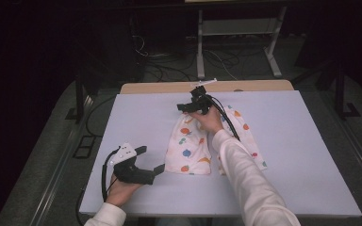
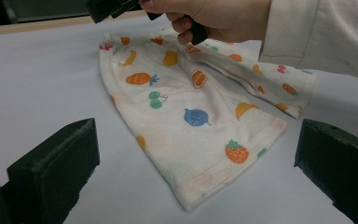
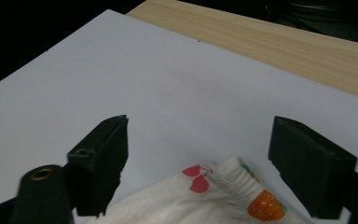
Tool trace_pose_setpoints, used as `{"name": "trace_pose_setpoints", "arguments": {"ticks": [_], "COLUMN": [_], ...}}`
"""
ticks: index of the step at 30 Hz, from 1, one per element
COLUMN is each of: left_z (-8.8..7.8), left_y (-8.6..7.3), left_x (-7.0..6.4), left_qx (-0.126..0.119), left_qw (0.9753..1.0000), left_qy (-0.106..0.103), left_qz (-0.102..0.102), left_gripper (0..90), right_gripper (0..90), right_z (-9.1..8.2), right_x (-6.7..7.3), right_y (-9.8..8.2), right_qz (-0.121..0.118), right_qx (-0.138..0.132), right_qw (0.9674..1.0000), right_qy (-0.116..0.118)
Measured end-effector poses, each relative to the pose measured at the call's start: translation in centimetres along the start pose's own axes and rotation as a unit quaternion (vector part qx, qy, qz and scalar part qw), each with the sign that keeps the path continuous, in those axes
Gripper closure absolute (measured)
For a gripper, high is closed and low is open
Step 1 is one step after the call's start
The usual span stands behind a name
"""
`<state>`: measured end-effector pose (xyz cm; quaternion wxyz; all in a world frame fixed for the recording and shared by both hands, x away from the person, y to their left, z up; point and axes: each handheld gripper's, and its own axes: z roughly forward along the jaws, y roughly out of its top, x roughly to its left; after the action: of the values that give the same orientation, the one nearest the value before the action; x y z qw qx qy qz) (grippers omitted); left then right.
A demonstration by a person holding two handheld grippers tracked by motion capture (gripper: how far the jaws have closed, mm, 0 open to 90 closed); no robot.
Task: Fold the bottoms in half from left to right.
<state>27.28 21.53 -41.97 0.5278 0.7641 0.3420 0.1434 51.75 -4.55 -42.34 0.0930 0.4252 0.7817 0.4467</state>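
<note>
Little white shorts [image 1: 195, 143] with fruit pictures, lying flat on the white board [image 1: 301, 155] near the middle. Stretchy waist end at the far side, leg ends at the near side. Right tongs [image 1: 192, 106] up at the far end, right over the waist band [image 3: 235, 173]. Jaws wide apart there, the band lying between them, not pinched yet. Right hand [image 2: 214, 18] wrapped around the handle, long white sleeve [image 1: 250, 183] lying across the shorts. Left tongs [image 1: 152, 160] down low on the board, just beside the near left corner of the shorts. Jaws spread wide, nothing in them, not touching the cloth. Wooden table edge [image 3: 279, 42] past the board.
</note>
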Motion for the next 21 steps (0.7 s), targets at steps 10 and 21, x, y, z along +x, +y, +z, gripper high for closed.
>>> {"name": "trace_pose_setpoints", "arguments": {"ticks": [10, 21], "left_z": [-0.1, -0.1], "left_y": [0.0, 0.0], "left_x": [0.0, 0.0], "left_qx": [-0.001, 0.0], "left_qw": [1.0, 1.0], "left_qy": [-0.002, -0.005], "left_qz": [-0.003, -0.002], "left_gripper": [0.0, 0.0], "right_gripper": [36.2, 49.0], "right_z": [0.8, 1.2], "right_x": [0.1, -0.1], "right_y": [-0.2, -0.5], "right_qz": [0.031, 0.056], "right_qx": [0.011, 0.011], "right_qw": [0.9991, 0.9973], "right_qy": [-0.028, -0.046]}}
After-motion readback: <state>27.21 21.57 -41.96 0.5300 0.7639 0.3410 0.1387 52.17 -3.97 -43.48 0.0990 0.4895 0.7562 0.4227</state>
